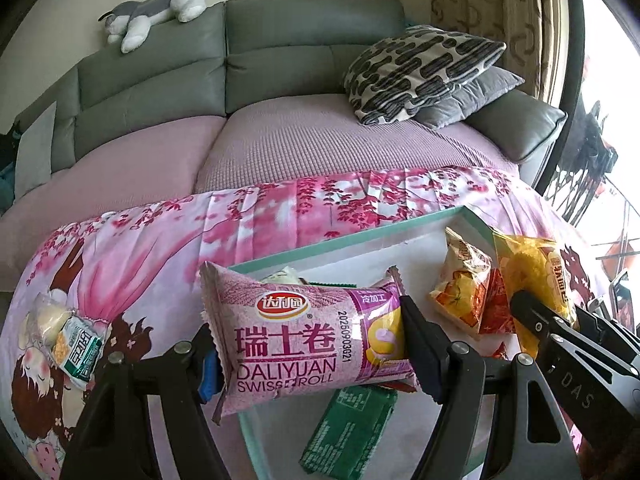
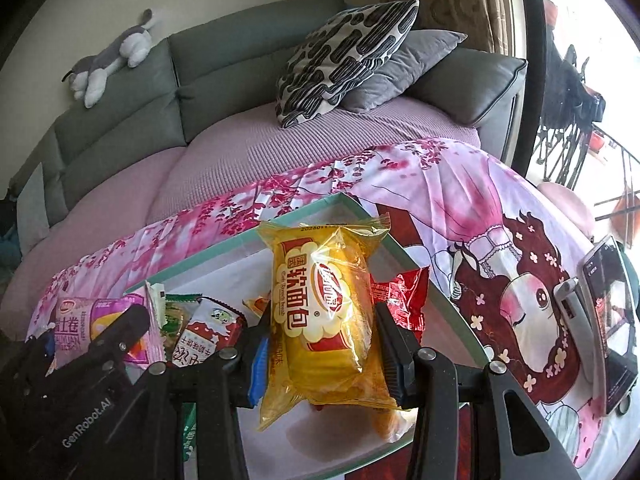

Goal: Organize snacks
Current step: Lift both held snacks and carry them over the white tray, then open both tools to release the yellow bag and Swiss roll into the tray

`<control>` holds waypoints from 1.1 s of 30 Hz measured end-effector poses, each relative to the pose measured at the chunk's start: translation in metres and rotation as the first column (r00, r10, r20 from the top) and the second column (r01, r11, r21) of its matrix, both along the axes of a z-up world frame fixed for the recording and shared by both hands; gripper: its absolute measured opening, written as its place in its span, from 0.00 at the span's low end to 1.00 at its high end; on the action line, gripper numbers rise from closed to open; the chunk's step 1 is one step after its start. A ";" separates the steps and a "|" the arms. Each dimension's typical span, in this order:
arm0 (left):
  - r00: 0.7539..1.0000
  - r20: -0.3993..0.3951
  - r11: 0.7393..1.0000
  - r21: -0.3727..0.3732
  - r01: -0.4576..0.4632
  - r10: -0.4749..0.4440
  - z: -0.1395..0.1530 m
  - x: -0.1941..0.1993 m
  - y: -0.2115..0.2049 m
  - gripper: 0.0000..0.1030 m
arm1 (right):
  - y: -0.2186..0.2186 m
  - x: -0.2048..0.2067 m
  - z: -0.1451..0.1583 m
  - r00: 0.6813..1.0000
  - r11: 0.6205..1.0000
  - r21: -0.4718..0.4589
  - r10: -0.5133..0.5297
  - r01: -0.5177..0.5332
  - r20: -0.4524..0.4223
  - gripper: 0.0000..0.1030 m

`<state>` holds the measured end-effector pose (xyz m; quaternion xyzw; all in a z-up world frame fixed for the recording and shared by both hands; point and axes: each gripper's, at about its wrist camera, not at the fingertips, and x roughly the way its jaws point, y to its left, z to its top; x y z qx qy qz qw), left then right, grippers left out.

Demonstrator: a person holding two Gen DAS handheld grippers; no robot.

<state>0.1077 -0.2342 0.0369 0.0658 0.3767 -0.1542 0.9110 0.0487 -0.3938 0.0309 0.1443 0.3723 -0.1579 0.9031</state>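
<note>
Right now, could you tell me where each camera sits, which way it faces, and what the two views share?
Left wrist: sits on the left gripper, looking down past its pink Swiss roll pack toward the sofa; the right gripper shows.
Right wrist: sits on the right gripper, behind its yellow soft bread pack; the left gripper shows.
Shared: green-rimmed box, sofa, plush toy.

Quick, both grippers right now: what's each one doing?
Left gripper: closed on the pink Swiss roll packet.
Right gripper: closed on the yellow soft bread packet.
</note>
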 end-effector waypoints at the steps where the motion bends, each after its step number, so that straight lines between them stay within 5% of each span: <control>1: 1.000 -0.001 1.000 0.007 0.004 -0.004 -0.002 0.000 -0.003 0.74 | -0.001 0.000 -0.001 1.000 1.000 0.001 0.000 0.000 0.000 0.47; 33: 0.998 -0.050 1.000 0.006 -0.026 0.026 -0.006 0.005 -0.010 0.78 | -0.004 0.004 -0.008 0.999 1.000 -0.021 -0.007 0.007 -0.037 0.47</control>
